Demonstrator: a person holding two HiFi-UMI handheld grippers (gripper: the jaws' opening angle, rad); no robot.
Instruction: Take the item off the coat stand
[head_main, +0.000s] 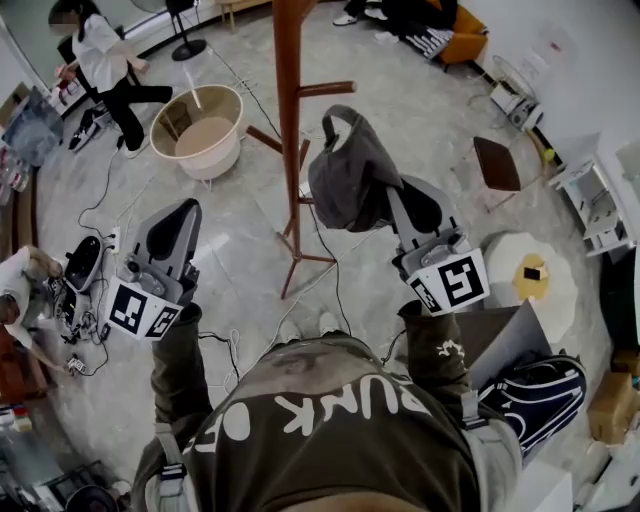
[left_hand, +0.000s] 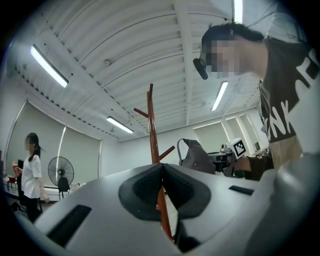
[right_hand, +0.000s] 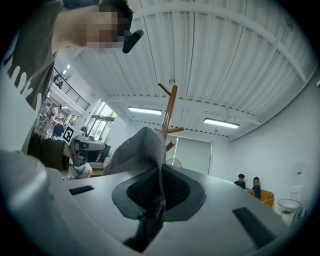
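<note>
The brown wooden coat stand (head_main: 290, 110) rises in the middle of the head view, with pegs sticking out on both sides. Just right of its pole hangs a dark grey fabric item (head_main: 352, 178) with a strap loop on top. My right gripper (head_main: 398, 200) is shut on its cloth, and the same grey fabric (right_hand: 141, 150) is pinched between the pads in the right gripper view. I cannot tell whether the loop rests on a peg. My left gripper (head_main: 183, 208) hovers lower left of the stand, shut and empty, with the stand (left_hand: 152, 130) straight ahead of its jaws.
A round beige tub chair (head_main: 198, 128) stands left of the stand, and cables run over the marble floor. People are at the far left (head_main: 100, 60). To the right are a small brown table (head_main: 497, 163), a white round table (head_main: 505, 255) and a blue bag (head_main: 535, 385).
</note>
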